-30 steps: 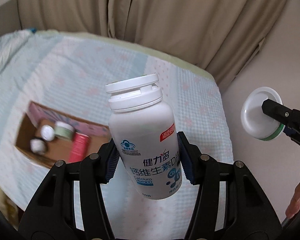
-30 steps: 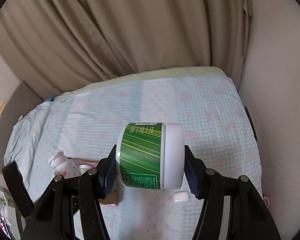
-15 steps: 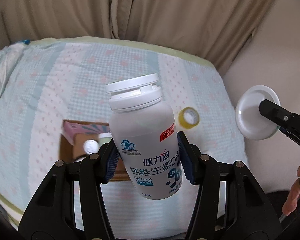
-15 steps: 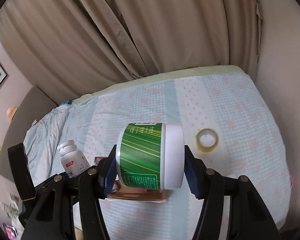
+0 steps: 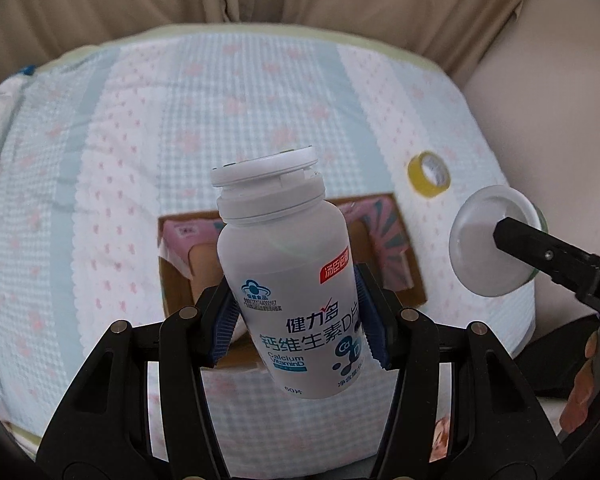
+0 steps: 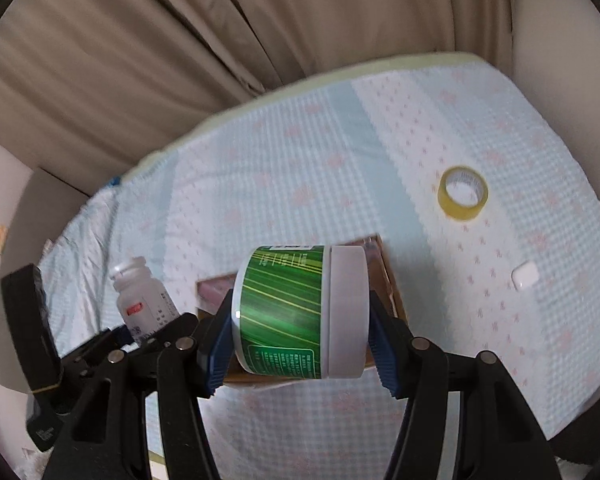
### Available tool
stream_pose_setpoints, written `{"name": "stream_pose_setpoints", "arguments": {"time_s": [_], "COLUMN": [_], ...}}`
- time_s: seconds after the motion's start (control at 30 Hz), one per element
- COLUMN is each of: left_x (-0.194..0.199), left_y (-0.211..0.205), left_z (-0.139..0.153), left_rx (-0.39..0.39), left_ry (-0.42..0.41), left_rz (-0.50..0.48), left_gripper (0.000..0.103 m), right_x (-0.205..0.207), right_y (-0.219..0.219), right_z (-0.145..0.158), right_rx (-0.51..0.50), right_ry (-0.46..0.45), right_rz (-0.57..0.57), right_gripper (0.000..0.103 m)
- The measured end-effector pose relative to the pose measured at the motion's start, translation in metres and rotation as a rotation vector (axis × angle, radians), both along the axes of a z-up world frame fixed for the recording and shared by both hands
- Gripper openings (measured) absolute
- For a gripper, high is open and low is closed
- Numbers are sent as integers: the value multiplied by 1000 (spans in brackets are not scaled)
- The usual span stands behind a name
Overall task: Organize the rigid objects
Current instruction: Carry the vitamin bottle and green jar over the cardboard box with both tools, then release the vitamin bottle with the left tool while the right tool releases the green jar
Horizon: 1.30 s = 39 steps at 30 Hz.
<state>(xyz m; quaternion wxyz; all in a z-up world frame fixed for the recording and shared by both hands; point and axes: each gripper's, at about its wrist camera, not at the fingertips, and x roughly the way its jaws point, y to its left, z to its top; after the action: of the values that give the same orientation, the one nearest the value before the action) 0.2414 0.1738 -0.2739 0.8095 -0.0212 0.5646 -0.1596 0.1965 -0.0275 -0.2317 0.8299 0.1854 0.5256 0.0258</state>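
Above the open brown cardboard box (image 5: 410, 264), your left tool (image 5: 296, 316) clamps the white plastic calcium bottle (image 5: 288, 280) upright and your right tool (image 6: 300, 338) pinches the green-labelled white-lidded jar (image 6: 300, 312) sideways, seemingly ready to drop in.

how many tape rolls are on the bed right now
1. The yellow tape roll lies flat on the checked bedspread, beyond the cardboard box and to its right, apart from it. The held bottle and jar hide much of the box, so another could be out of sight.

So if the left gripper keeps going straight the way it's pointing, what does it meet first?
Most likely the open cardboard box on the bed: it lies directly behind the calcium vitamin D bottle clamped in the left gripper. Depth is hard to judge in the fisheye view.
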Motion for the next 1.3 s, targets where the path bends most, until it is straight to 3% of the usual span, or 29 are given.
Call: {"name": "stream_pose_setpoints", "arguments": {"time_s": [0.37, 0.6, 0.77, 0.93, 0.97, 1.0, 1.03, 1.07, 1.1, 1.17, 1.3], "left_x": [17, 19, 17, 14, 14, 14, 14, 14, 13, 11, 7], "left_y": [-30, -60, -68, -74, -75, -76, -77, -77, -76, -75, -66], "left_z": [-103, -156, -175, -171, -168, -164, -161, -158, -156, -156, -161], "left_rx": [79, 165, 214, 237, 239, 236, 234, 230, 225, 241, 248], "left_ry": [156, 186, 202, 176, 166, 154, 146, 137, 127, 119, 135], "left_rz": [-126, -252, -308, -355, -357, -359, -362, -363, -368, -373, -337], "left_gripper": [50, 50, 50, 52, 54, 74, 103, 103, 103, 103, 103], "right_x": [21, 31, 35, 39, 40, 41, 42, 43, 43, 42, 41], "right_y": [6, 4, -1, -4, -3, -3, -3, -3, -4, -8, -11], "right_z": [-109, -158, -178, -182, -181, -181, -181, -182, -182, -175, -170], "right_rx": [-100, -134, -104, -90, -91, -89, -83, -72, -69, -66, -53], "right_ry": [168, 217, 246, 260, 260, 257, 252, 253, 252, 211, 183], "right_rz": [42, 30, -6, -26, -25, -24, -26, -25, -29, -45, -27], "right_gripper": [55, 55, 55, 55, 56, 56, 56, 57, 63, 103, 103]}}
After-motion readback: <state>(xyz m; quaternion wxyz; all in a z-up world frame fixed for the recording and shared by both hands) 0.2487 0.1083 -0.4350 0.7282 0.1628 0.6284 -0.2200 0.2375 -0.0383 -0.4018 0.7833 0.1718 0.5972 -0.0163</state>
